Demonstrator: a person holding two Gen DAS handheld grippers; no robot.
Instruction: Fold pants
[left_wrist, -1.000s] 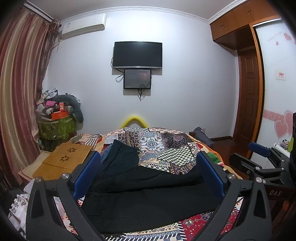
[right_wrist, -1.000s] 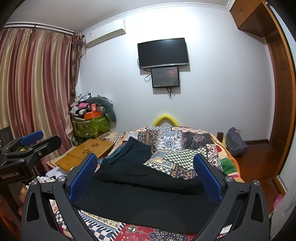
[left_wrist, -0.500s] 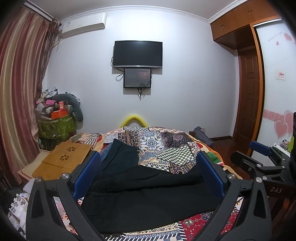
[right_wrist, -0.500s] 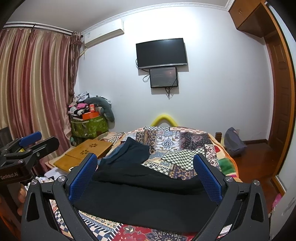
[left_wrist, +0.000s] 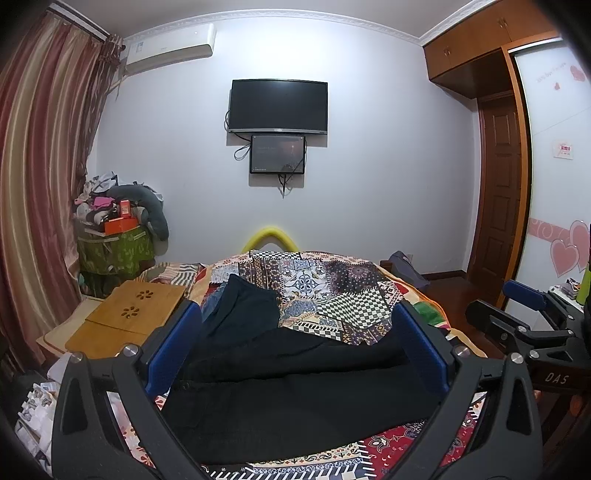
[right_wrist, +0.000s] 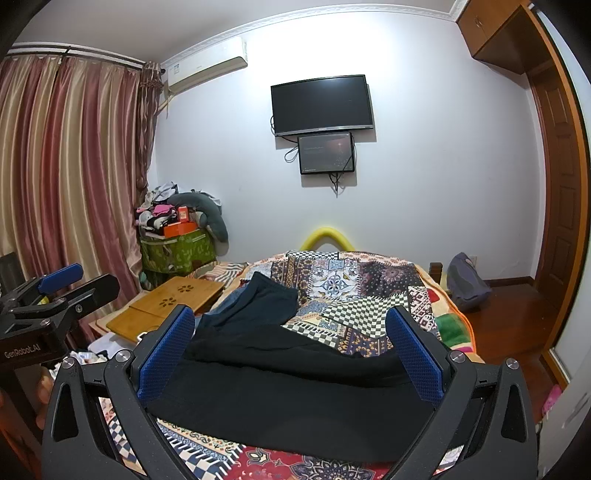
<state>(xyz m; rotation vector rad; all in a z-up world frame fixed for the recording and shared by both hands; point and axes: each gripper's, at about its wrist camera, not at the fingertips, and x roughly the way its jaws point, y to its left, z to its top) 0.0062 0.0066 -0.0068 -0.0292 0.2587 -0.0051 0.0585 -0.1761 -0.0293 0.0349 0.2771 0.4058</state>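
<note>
- Presently, black pants (left_wrist: 295, 398) lie spread across the near end of the bed (left_wrist: 332, 284), on its patchwork quilt (left_wrist: 325, 291).
- Left tongs (left_wrist: 295, 347): blue-padded fingers (left_wrist: 173, 345) spread wide, holding nothing, raised above the pants and not touching them.
- Right tongs (right_wrist: 288, 350): fingers (right_wrist: 415, 356) likewise spread wide, empty, poised over the same garment.
- Dark blue garment (right_wrist: 258, 302) lies beyond the pants, toward the left edge of the quilt.
- Wooden lap table (left_wrist: 129, 314) sits beside the bed on the left.
- Wall-mounted television (left_wrist: 279, 107) hangs on the far wall, a smaller screen (left_wrist: 277, 154) just beneath it.
</note>
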